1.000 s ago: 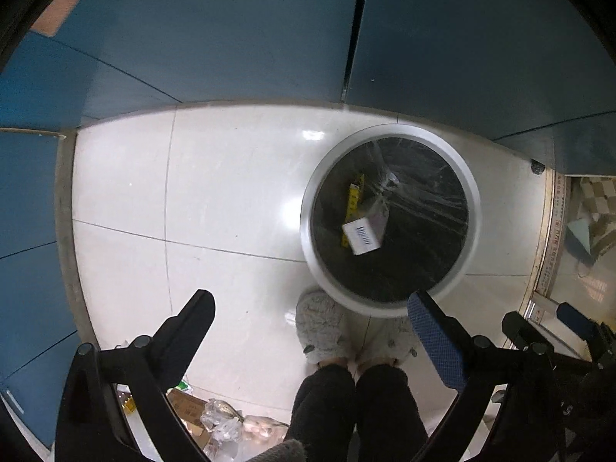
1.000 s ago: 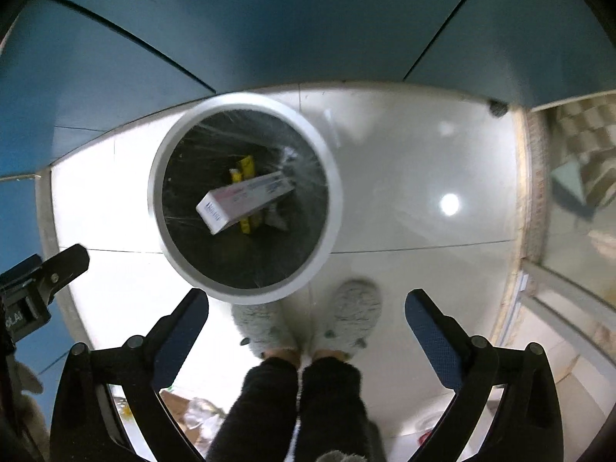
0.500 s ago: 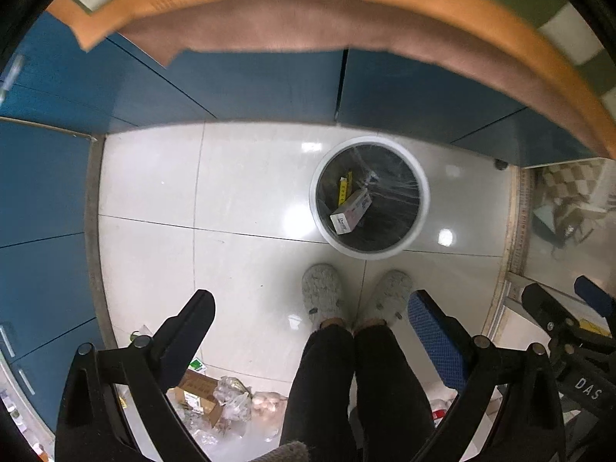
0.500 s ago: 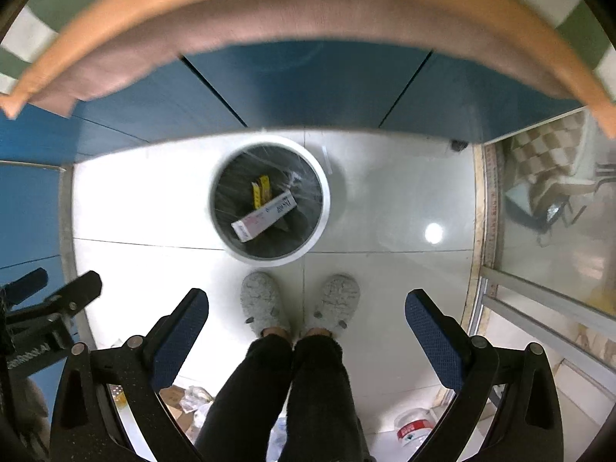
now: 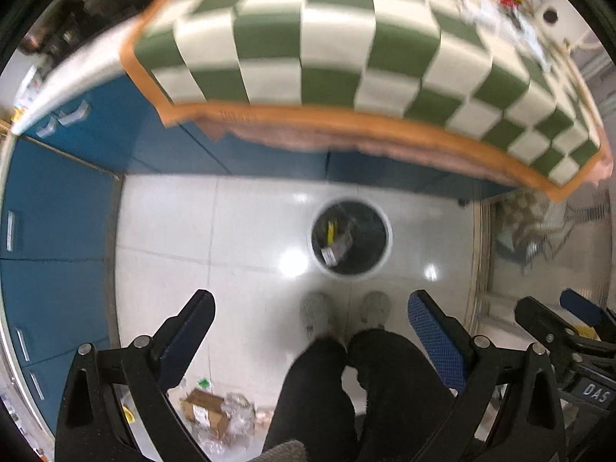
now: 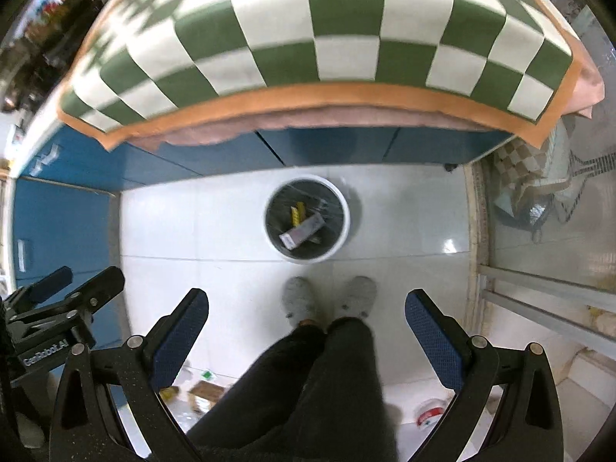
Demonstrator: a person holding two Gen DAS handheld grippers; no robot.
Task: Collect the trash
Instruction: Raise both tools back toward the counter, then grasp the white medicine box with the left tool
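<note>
A round white trash bin (image 5: pixel 387 233) (image 6: pixel 344 227) with a black liner stands on the white floor below the table edge. Inside lie a white carton (image 6: pixel 301 233) (image 5: pixel 335 251) and a yellow wrapper (image 6: pixel 296 212) (image 5: pixel 331 228). My left gripper (image 5: pixel 310 317) is open and empty, high above the floor. My right gripper (image 6: pixel 306 315) is open and empty, also high above the bin. The left gripper also shows in the right wrist view (image 6: pixel 65 300), and the right gripper in the left wrist view (image 5: pixel 558 319).
A table with a green-and-white checked cloth (image 5: pixel 338 46) (image 6: pixel 346 27) fills the top, with blurred items at its far right (image 5: pixel 496 4). Blue cabinets (image 5: pixel 50 231) stand left. The person's legs and grey slippers (image 6: pixel 298 302) are below. A cardboard box (image 5: pixel 204 412) and wrappers lie on the floor.
Both grippers have risen well away from the bin, which now looks much smaller. The checked tabletop has come into view at the top. Both stay open.
</note>
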